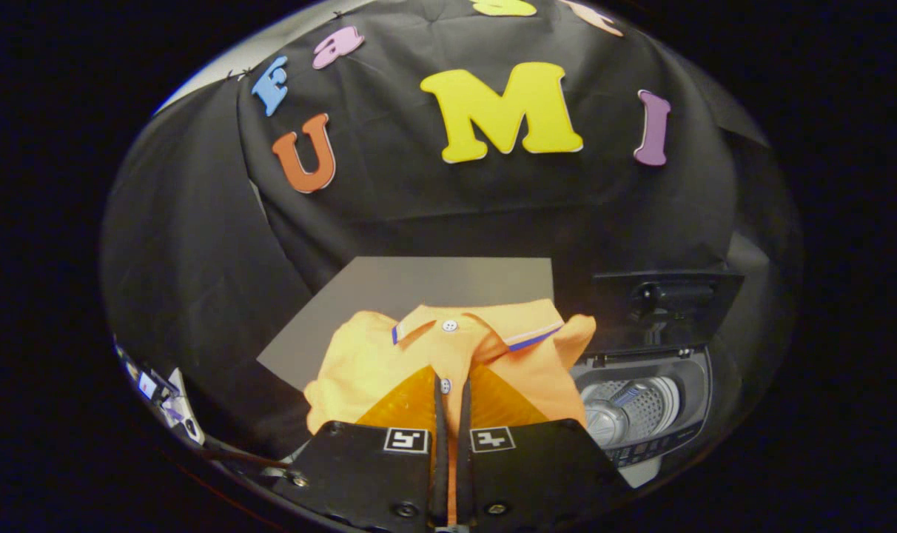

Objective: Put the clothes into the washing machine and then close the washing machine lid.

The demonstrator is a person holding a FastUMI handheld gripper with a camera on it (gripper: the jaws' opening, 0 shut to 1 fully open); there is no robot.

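A grey table (389,285) holds an orange shirt (360,363), folded, collar far. Right of it stands the washing machine (644,403), lid (667,303) raised, drum showing. The gripper (449,396) pinches the shirt's buttoned front, fingers nearly together.

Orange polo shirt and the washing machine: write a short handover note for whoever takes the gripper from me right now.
Gripper: fingers nearly closed, pinching the orange polo shirt at its button placket.
Shirt: bunched on the grey mat, just ahead of the fingers.
Washing machine: right of the shirt, lid raised, drum open.
Done: shirt gripped.
Left: carry shirt into the drum, release, close lid.
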